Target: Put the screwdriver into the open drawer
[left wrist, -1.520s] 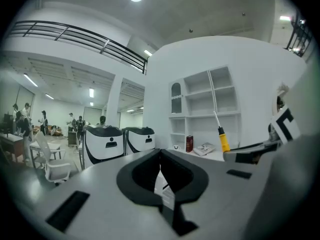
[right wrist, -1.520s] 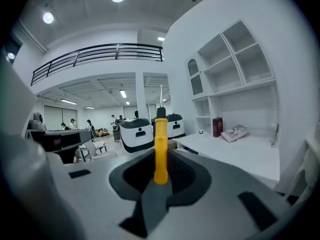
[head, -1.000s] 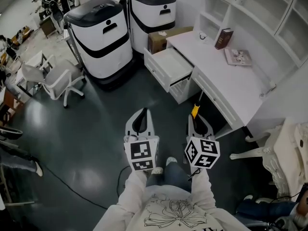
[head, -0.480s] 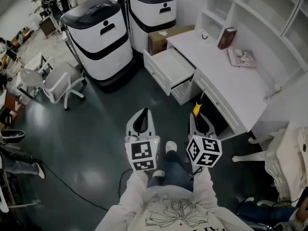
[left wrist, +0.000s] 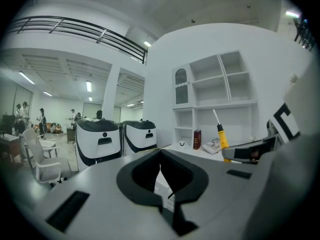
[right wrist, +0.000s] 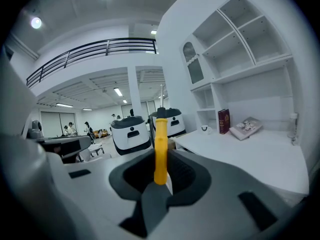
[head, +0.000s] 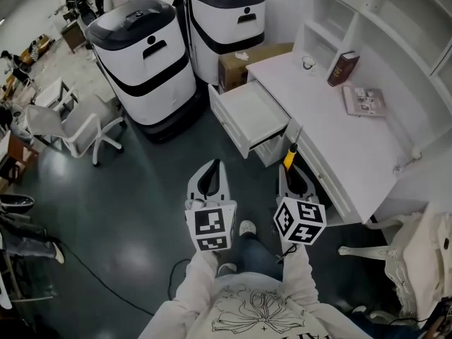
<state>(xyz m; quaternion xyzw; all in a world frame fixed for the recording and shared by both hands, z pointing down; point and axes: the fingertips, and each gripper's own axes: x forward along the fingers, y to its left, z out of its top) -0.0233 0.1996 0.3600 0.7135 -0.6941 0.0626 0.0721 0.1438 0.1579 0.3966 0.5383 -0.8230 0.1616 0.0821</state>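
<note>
Standing upright in the right gripper (right wrist: 161, 173), the screwdriver (right wrist: 160, 146) has its yellow handle clamped between the two fingers, with the black collar and metal shaft rising above them. In the head view the screwdriver (head: 288, 157) sticks out ahead of the right gripper (head: 291, 178), over the dark floor (head: 134, 203) and just left of the desk's near edge. The open drawer (head: 254, 108) lies farther off, beyond the shaft's tip; it is pulled out from the left end of the white desk (head: 318, 111) and its white inside shows bare.

To the left, the left gripper (head: 207, 179) is held level with the right one and apart from it. In its own view the left gripper (left wrist: 161, 176) has its fingers together at the tips, with nothing between them.

On the desk a dark red book (head: 343, 68) stands at the far end, and an open magazine (head: 364, 101) lies flat to the right. White shelves (head: 395, 27) rise behind the desk against the right wall. A cardboard box (head: 244, 61) sits on the floor at the desk's far left corner. Left of it stand two large white-and-black machines (head: 145, 55), one behind the other. A white office chair (head: 74, 122) stands at the left. The floor is dark and glossy, reflecting the ceiling lights, and a thin cable (head: 106, 274) runs across it at near left.
</note>
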